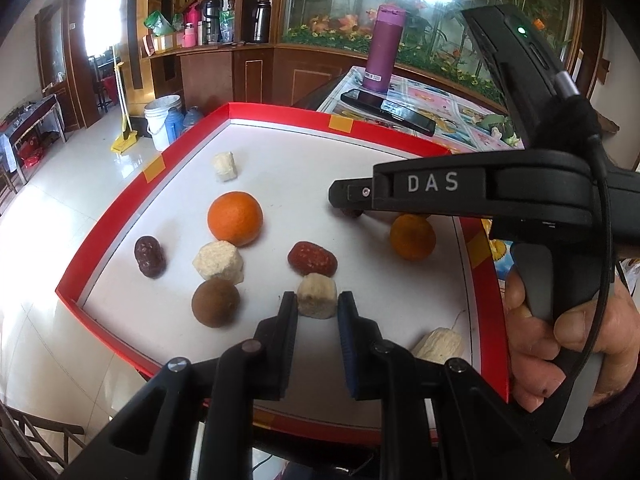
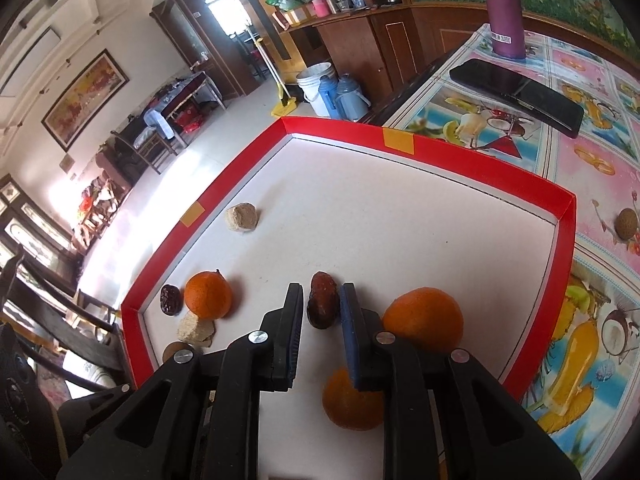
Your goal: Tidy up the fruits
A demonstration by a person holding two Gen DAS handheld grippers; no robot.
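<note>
Inside the red-walled tray (image 1: 100, 248), the fruits are scattered loosely over the white floor, and both claws are set low over it. The left gripper (image 1: 318, 304) is drawn narrow around a pale beige cube (image 1: 317, 295); the cube fills the gap, but whether the pads truly press on it cannot be told. The right gripper (image 2: 322, 304) is likewise narrowed about a dark date (image 2: 322, 306), with a thin gap seeming to show on the left side, so a firm hold is not confirmed. Risk is judged mainly from crowding. A reddish date (image 1: 313, 258) lies touching or just behind the cube and could be nudged if the left claw is pushed forward. A brown round fruit (image 1: 217, 302) sits just beside the left finger and could be set rolling. Two oranges (image 2: 423, 318) lie against and under the right claw's outer finger, so either could be knocked away on lifting. The date, being small and probably sticky or slick, might be tipped or dropped if only its end is caught. One round brown fruit (image 2: 626, 222) lies outside the tray on the patterned tablecloth (image 2: 580, 152).
</note>
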